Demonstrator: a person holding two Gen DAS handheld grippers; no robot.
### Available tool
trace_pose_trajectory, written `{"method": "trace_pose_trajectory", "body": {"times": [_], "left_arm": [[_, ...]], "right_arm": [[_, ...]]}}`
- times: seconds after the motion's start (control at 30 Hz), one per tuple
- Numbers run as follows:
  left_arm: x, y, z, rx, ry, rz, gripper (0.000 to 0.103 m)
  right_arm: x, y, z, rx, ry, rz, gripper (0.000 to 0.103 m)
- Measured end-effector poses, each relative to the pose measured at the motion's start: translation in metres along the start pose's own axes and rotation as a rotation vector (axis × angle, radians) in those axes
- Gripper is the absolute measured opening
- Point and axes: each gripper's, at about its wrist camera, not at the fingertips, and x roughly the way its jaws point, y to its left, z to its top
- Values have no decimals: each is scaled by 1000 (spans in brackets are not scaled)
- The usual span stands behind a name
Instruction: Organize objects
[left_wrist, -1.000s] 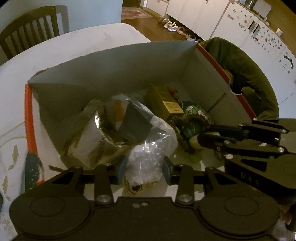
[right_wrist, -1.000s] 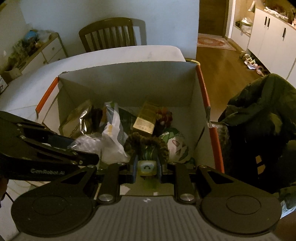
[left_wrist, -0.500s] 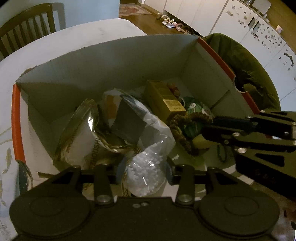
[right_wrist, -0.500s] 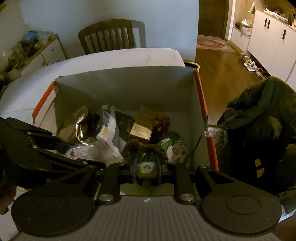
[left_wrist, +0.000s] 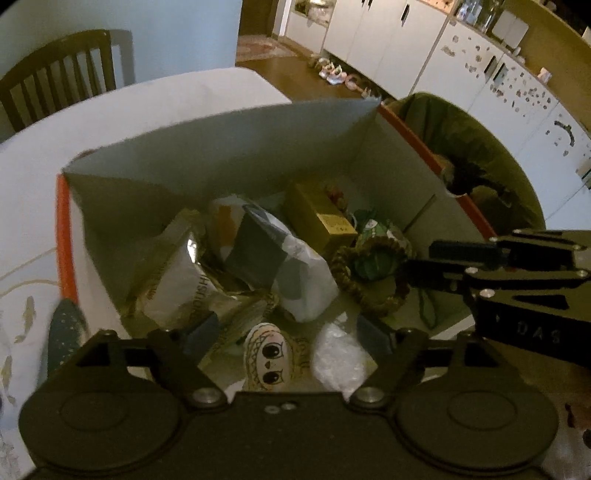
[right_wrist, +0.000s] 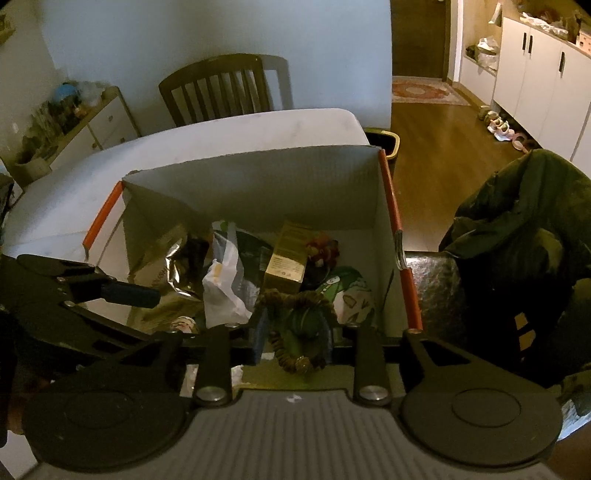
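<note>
**Loose bag of pellets down by the near wall, both tools over the box**

Small clear plastic bag of white pellets (left_wrist: 340, 360): lying on the box floor close to the near wall, just inside the right finger of the left gripper (left_wrist: 288, 332). Probably light, soft and shapeless, with a slick film that slides under a shallow pinch. Best taken across the gathered top or well into the bulk, not at a loose corner. Left gripper spread wide, gripping nothing, hanging above the bag.

Right beside the bag, between the same fingers, a small egg-shaped figure with a cartoon face (left_wrist: 267, 360). Likely hard, smooth and prone to rolling; safest squeezed across the narrow sides.

Further right, a brown braided ring (right_wrist: 295, 306) draped around a round green object (left_wrist: 373, 258). Flexible, rough-textured, easy to hook or pinch on any strand. Right gripper (right_wrist: 295, 332) partly spread and straddling the ring, with no clear pinch on anything; contact with the braid impossible to judge.

Deeper inside the open grey cardboard box with orange outer edges (left_wrist: 221, 158):
- a crinkled silver foil pouch (left_wrist: 173, 284) at the left, noisy and springy by the look of it
- a white and grey plastic bag (left_wrist: 303, 280) slumped in the middle
- a stiff gold carton (left_wrist: 317, 218) leaning toward the back, with something small and reddish beside it
- a white pouch printed in green (right_wrist: 351, 295) at the right

All heaped loosely, touching and overlapping.

Box resting on a white table (left_wrist: 147, 110), with a dark wooden chair (right_wrist: 221, 88) beyond and an olive coat (right_wrist: 517, 240) draped at the right.
</note>
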Motion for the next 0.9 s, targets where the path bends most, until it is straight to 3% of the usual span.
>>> {"method": "trace_pose_trajectory", "body": {"times": [0.4, 0.53, 0.9], "left_arm": [[-61, 8, -18, 36, -149, 5, 89], [-83, 14, -27, 56, -199, 10, 91], [-136, 31, -52, 93, -312, 3, 98]], "right_arm": [[-39, 17, -13, 33, -67, 34, 31], [-56, 30, -18, 31, -115, 46, 49], [-99, 69, -34, 29, -219, 41, 56]]}}
